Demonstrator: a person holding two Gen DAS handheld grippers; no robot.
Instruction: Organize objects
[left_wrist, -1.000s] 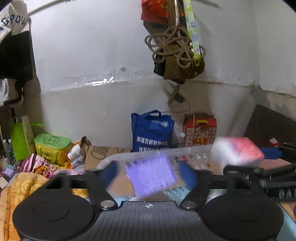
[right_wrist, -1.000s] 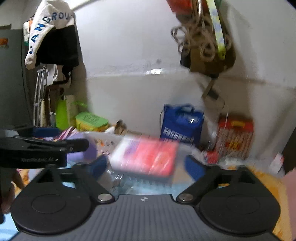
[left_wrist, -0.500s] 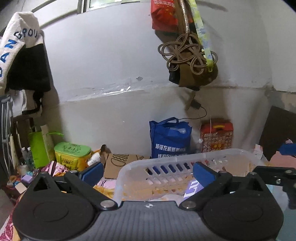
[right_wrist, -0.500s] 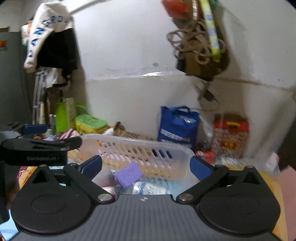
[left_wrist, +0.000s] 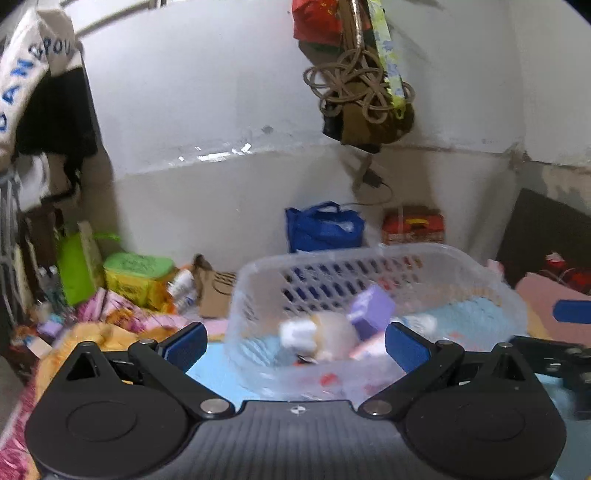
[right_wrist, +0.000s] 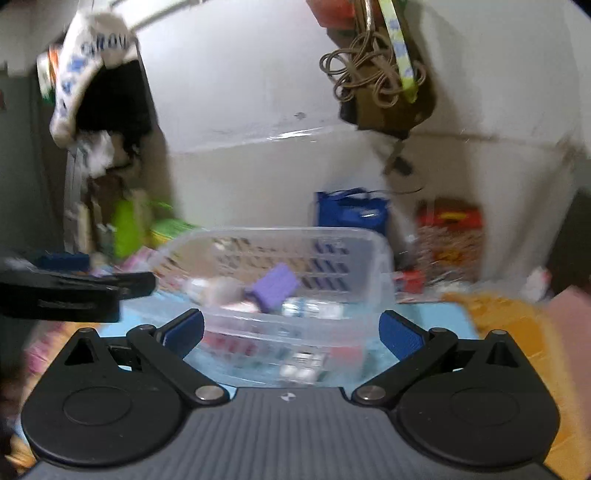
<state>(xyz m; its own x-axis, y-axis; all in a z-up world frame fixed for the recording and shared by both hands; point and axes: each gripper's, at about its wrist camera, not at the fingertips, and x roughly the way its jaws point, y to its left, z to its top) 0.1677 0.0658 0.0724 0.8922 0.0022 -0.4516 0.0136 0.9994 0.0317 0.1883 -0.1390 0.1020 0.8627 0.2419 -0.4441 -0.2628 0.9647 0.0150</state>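
Presently, both claws are seen spread wide with nothing between the pads. The left gripper (left_wrist: 295, 343) is held in front of the clear basket (left_wrist: 491, 280); the right gripper (right_wrist: 291, 332) faces the same basket (right_wrist: 384, 258) from the other side. The basket rests on a light blue surface (left_wrist: 214, 373), its long axis running roughly left to right in both views, slotted far wall upright.

Inside it, a purple box (left_wrist: 371, 308) is tilted, long axis slanting up toward the right in the right wrist view (right_wrist: 275, 286). Beside it a pale bottle with a white cap (left_wrist: 317, 332) lies on its side, cap toward the left.

Writing: blue letters "GROU" are read on hanging white cloth (right_wrist: 92, 55). Print on the blue bag (left_wrist: 325, 229) is too blurred to read.
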